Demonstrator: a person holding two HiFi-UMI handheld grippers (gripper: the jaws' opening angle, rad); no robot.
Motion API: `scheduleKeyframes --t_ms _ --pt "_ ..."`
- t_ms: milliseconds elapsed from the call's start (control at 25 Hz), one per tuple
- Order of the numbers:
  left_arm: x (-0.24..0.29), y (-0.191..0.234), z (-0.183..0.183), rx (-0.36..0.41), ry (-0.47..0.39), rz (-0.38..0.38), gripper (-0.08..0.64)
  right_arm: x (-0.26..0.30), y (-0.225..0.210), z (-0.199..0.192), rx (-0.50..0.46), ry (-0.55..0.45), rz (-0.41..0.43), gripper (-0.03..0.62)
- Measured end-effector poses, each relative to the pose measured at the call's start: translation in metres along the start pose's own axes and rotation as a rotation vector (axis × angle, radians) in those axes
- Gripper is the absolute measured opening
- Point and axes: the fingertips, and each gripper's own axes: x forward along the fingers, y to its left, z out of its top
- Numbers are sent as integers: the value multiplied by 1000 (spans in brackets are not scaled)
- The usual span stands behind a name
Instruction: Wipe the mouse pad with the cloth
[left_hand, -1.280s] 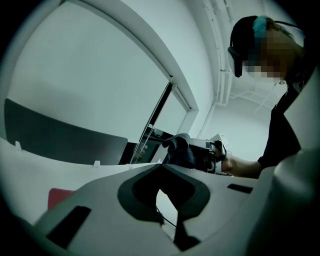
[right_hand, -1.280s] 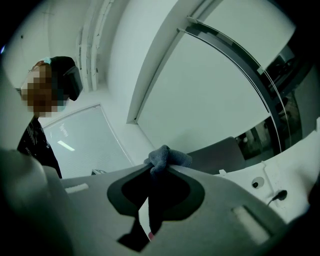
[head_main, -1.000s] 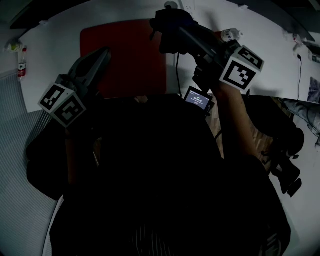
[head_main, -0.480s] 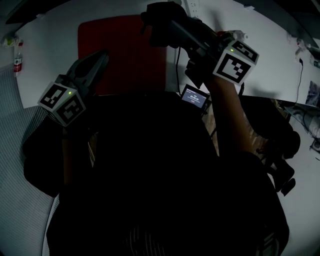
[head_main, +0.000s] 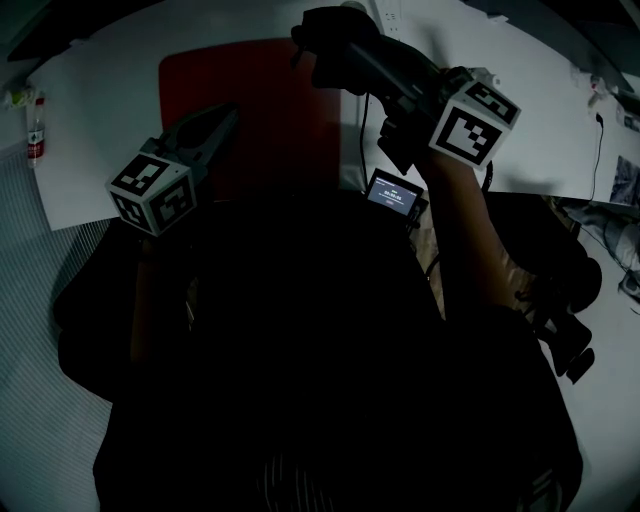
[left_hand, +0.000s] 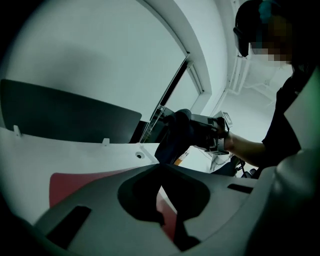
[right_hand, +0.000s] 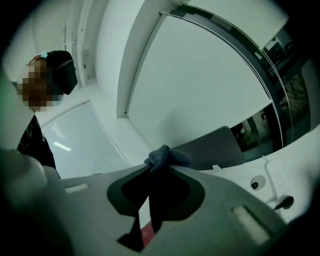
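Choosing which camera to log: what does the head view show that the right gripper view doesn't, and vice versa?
Head view only: the left gripper above the mouse pad's left side, a bottle, a small screen. Right gripper view only: jaws closed on the cloth's bunched end, a table grommet. Both: right gripper, cloth, mouse pad, white table.

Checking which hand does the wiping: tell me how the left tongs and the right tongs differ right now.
The right tongs are shut on the dark cloth; the left tongs have nothing between them. In the head view the right tongs are at the far right edge of the red mouse pad, while the left tongs are over its near left part. Both are shut.
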Motion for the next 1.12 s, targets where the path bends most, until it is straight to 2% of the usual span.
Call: scheduleKeyframes --t_ms 320,440,520,640,840,1120 --pt "23 6 -25 -27 88 -35 8 7 -16 -20 33 35 -12 38" --pt "28 11 -36 -40 114 -40 8 12 -22 -32 -6 97 -62 38" --pt "33 18 -48 -60 142 -33 8 14 -28 -42 -28 145 -96 38" --pt "41 31 -66 -85 182 -16 8 18 -35 -51 -10 145 -91 38" --pt "55 48 -92 -89 257 -6 8 18 -48 -69 18 178 -99 38" --pt "78 86 -132 -102 403 42 6 19 -79 -97 65 241 -136 38"
